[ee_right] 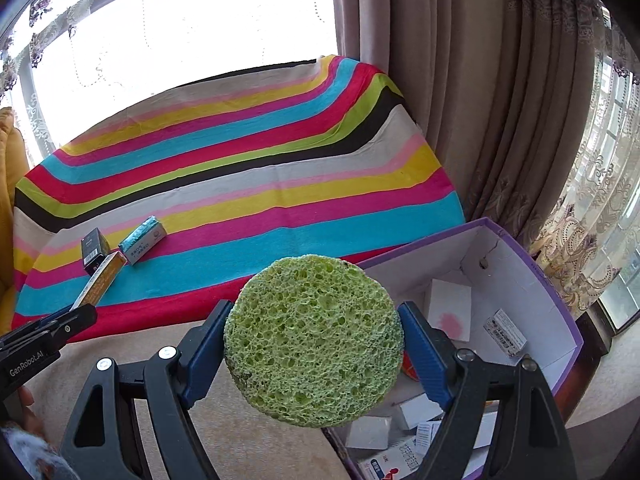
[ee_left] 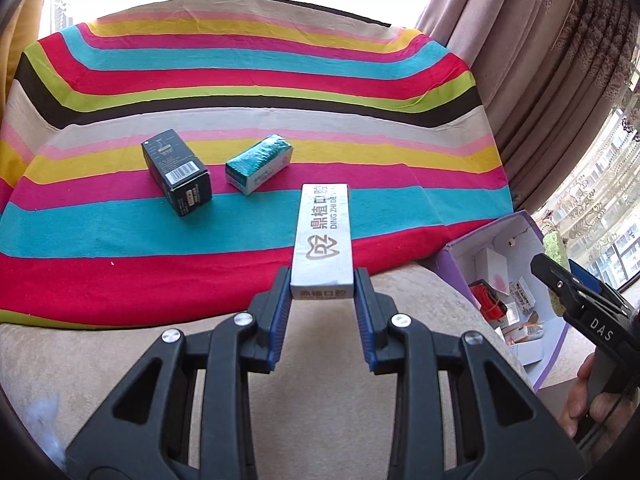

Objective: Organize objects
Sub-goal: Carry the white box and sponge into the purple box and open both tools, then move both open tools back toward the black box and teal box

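The left gripper [ee_left: 322, 288] clamps a long white dental-brand carton [ee_left: 323, 238] above the striped cloth [ee_left: 256, 80]. The right gripper [ee_right: 314, 344] grips a round, porous green sponge [ee_right: 314, 346] beside the purple-rimmed box [ee_right: 560, 280]

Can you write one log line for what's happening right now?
left gripper: holds long white box | right gripper: holds green sponge | purple box: open

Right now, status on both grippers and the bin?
Left gripper shut on white box. Right gripper shut on green sponge. Bin open, nothing blocking. Two boxes left on blanket.
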Tool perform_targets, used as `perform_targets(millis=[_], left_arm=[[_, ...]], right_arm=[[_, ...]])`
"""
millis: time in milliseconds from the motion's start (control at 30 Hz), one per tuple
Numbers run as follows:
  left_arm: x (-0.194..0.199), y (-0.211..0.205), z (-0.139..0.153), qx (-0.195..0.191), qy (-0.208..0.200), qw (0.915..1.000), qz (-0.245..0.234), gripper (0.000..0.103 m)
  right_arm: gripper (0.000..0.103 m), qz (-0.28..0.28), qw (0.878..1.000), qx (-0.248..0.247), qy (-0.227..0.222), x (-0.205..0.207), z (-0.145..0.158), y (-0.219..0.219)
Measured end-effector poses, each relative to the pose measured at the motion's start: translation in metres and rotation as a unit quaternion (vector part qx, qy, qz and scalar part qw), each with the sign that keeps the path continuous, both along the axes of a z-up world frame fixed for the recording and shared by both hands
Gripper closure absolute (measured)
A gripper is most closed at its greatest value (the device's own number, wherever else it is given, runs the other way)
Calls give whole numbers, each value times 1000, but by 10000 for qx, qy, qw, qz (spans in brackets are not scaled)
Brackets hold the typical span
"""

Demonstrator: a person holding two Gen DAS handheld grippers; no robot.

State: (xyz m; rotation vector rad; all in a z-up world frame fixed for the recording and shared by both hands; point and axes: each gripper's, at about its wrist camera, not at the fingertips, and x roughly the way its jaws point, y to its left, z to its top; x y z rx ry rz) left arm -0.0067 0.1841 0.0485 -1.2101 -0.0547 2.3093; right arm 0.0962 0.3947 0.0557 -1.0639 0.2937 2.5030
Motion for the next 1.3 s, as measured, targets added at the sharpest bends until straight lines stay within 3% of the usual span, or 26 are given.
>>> perform_targets(millis=[300, 600, 633, 667, 733, 767, 1300], left_arm=[[27, 73, 4, 180, -143, 9962, -839, 68], [56, 139, 3, 330, -304, 9830, -1783, 68], [57, 144, 2, 376, -393, 9803, -1898, 64], [58, 147, 1, 368, -455, 9787, -1965, 52], [59, 149, 0, 313, -448, 9791, -1959, 40], [58, 146, 1, 347, -478, 9796, -1922, 39], [30, 79, 3, 487, -629, 9905, -1120, 39]], right_arm=[[20, -730, 9971, 35, -223, 39, -13, 65], [19, -1093, 9934, 172, -315, 57, -17, 92], [19, -1125, 9930, 156, -334, 57, -18, 93], [17, -1146, 9927, 134, -361, 57, -20, 95], [16, -1188, 9919, 127, -423, 56, -22, 97], [16, -1190, 9918, 128, -442, 56, -23, 97], [15, -748, 9960, 10, -481, 40, -18, 66]])
